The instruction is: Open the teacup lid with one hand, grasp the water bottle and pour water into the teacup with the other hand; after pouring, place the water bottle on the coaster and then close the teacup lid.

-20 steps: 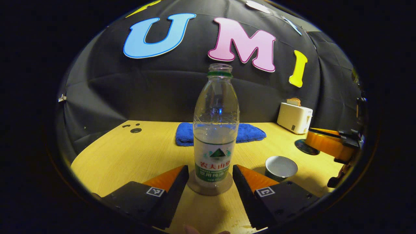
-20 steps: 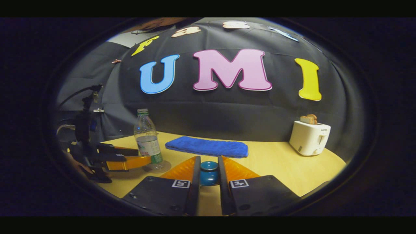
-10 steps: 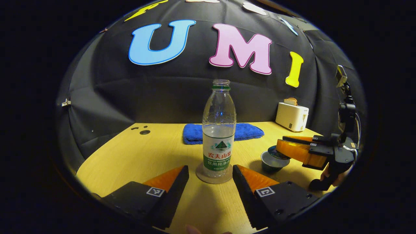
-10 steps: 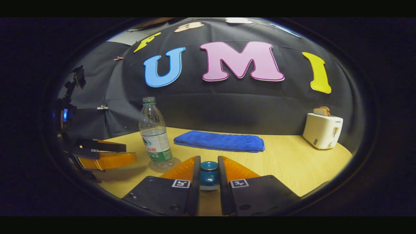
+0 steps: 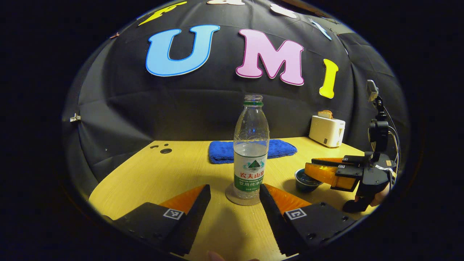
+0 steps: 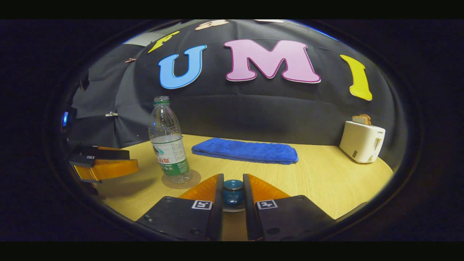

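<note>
Jaws: left gripper (image 5: 235, 190) spread apart before the water bottle (image 5: 251, 148) on its coaster (image 5: 242, 198); right gripper (image 6: 232, 180) clamped on the teacup lid (image 6: 233, 191).

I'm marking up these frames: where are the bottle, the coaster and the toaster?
bottle (image 5: 250, 159): left gripper view, on its label.
coaster (image 6: 195, 178): right gripper view, on its bare rim right of the bottle.
toaster (image 6: 362, 141): right gripper view, on its front face.
</note>
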